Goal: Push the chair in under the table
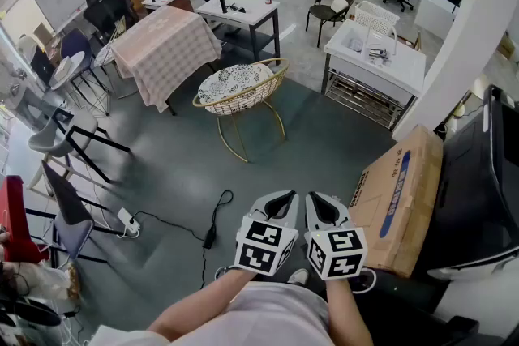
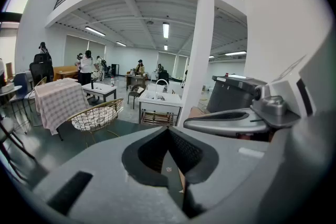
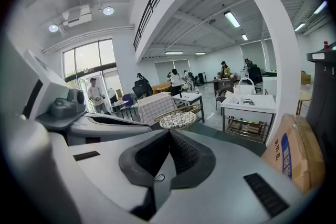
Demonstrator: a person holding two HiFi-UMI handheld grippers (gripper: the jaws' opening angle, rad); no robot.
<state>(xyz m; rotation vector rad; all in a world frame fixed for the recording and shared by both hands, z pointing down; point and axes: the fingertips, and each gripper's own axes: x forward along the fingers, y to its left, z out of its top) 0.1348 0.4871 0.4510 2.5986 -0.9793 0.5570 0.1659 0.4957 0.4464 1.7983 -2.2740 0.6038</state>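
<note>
The gold wire chair (image 1: 239, 89) with a patterned cushion stands on the grey floor in the middle of the room. Just behind it to the left is the table under a checked cloth (image 1: 166, 44). My left gripper (image 1: 281, 198) and right gripper (image 1: 319, 200) are side by side close to my body, well short of the chair, both shut and empty. In the left gripper view the shut jaws of the left gripper (image 2: 168, 132) point toward the chair (image 2: 97, 115) and the table (image 2: 58, 102). The right gripper (image 3: 169, 134) faces the chair (image 3: 181, 117) too.
A cardboard box (image 1: 401, 202) leans against a black machine (image 1: 486, 190) on my right. A black cable and power strip (image 1: 207, 235) lie on the floor ahead. A white sink unit (image 1: 373, 53) stands at the right, several chairs (image 1: 69, 134) at the left. People are at the far back.
</note>
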